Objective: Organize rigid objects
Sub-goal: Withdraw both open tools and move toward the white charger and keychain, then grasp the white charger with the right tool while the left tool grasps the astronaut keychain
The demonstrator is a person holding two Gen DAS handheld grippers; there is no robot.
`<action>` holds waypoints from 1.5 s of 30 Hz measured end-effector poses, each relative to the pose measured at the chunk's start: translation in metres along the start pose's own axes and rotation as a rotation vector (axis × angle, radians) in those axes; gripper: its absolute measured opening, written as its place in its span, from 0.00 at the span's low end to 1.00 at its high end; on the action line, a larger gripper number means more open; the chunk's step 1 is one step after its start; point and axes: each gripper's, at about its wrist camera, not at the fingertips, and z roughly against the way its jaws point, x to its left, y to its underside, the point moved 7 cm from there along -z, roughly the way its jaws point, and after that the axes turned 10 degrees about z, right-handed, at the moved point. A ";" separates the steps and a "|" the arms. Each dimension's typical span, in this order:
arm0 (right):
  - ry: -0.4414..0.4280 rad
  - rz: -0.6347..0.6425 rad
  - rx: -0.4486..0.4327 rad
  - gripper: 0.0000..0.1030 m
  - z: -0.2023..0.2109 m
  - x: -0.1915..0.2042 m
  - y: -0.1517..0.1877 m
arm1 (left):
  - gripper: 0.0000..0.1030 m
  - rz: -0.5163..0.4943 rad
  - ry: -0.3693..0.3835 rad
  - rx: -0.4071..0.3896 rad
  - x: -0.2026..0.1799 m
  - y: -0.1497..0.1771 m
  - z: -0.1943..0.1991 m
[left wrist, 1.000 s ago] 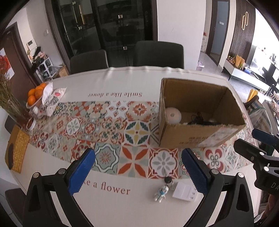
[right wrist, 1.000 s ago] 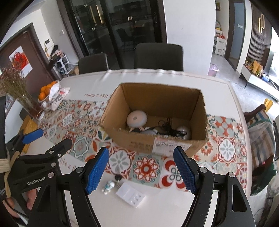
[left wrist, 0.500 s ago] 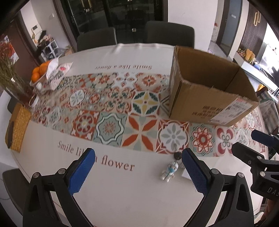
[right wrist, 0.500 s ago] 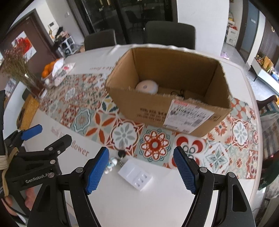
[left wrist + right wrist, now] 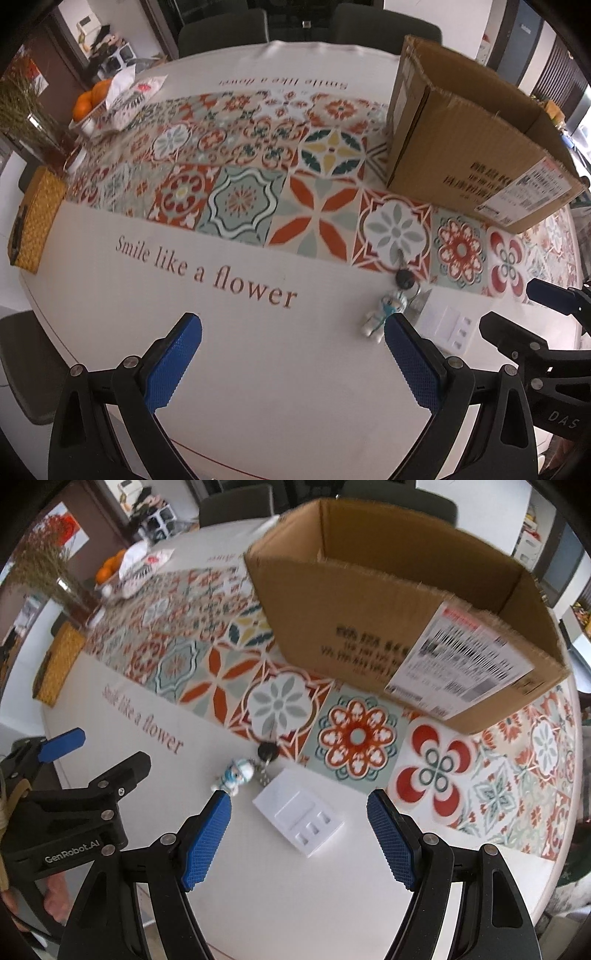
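One tabletop (image 5: 110,295), round, white cloth w/ a patterned tile runner across the middle. One cardboard box (image 5: 369,627) sits on the runner, open top, brown, shipping label on the near wall; can't see inside from here. Far left edge: one bowl of oranges (image 5: 86,103), one vase of dried stems (image 5: 29,122), one yellow woven mat (image 5: 37,214).

My 2 grippers, both over the white cloth near the front edge. Left gripper (image 5: 291,354): blue pads spread wide, nothing between them. Right gripper (image 5: 299,838): also wide open, holding nothing.

Task items, 2 on the cloth in front of the box: one white flat tray (image 5: 299,818) w/ molded recesses, lying between my right pads' line of sight; just beside it, one keychain figure (image 5: 234,775), small, white-and-blue, lying on its side, w/ a black fob (image 5: 267,752) at the runner's edge.
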 end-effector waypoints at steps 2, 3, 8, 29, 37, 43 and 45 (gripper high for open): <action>-0.002 0.010 0.016 0.74 -0.006 0.001 0.004 | 0.98 0.007 -0.008 0.011 0.002 0.004 -0.004; -0.003 0.014 0.023 0.74 -0.009 0.002 0.005 | 0.98 0.009 -0.009 0.017 0.003 0.006 -0.006; -0.012 0.042 0.070 0.74 -0.026 0.005 0.013 | 0.98 0.027 -0.015 0.058 0.005 0.020 -0.019; 0.011 0.191 0.218 0.74 -0.085 0.018 0.029 | 0.98 0.079 -0.046 0.180 0.010 0.054 -0.063; 0.038 0.222 0.223 0.68 -0.100 0.028 0.023 | 0.98 0.074 -0.041 0.192 0.009 0.055 -0.071; 0.050 0.199 0.197 0.56 -0.099 0.030 0.021 | 0.98 0.051 -0.017 0.195 0.003 0.055 -0.070; 0.047 0.186 0.193 0.53 -0.096 0.026 0.022 | 0.98 0.037 -0.010 0.195 0.001 0.054 -0.070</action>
